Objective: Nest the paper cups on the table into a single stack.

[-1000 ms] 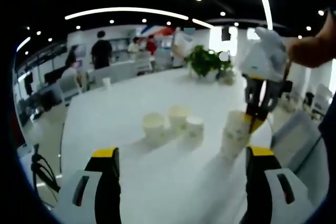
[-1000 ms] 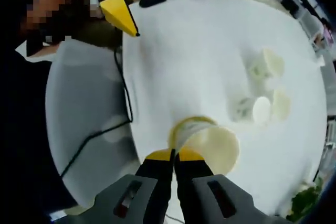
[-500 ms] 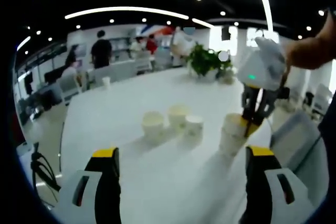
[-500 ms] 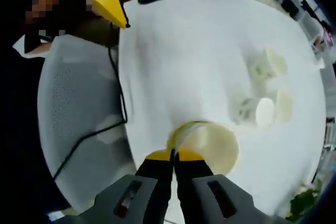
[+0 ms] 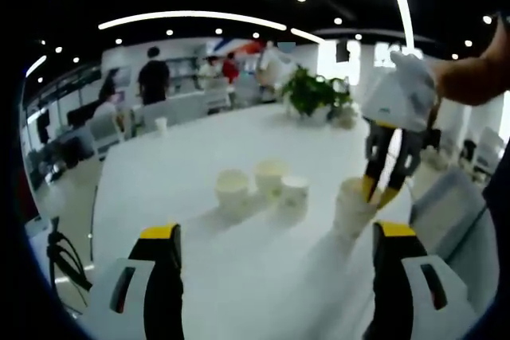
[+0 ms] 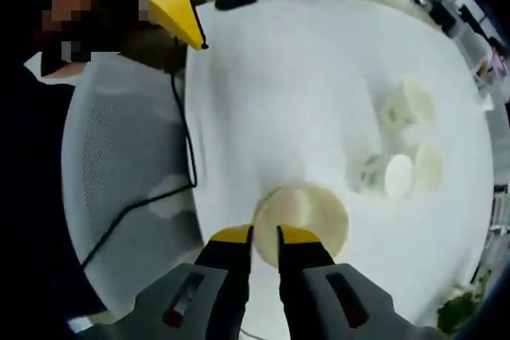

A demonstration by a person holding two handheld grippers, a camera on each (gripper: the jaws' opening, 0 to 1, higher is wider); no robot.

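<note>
A: Jaws first: the left gripper stood wide and empty at six o'clock, apparently waiting low. The right gripper had its jaws narrowly parted astride the rim of the cup stack, gripping nothing.

B: And beyond?

A: Three loose cups sat near twelve o'clock of centre. A potted plant stood farther back, nothing blocking.

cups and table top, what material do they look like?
Cups: thin paper, matte off-white, faint green print on the sides; the task calls them paper.
Table: smooth white top, slight sheen with soft cup shadows, probably laminate or painted board, can't tell which.
</note>
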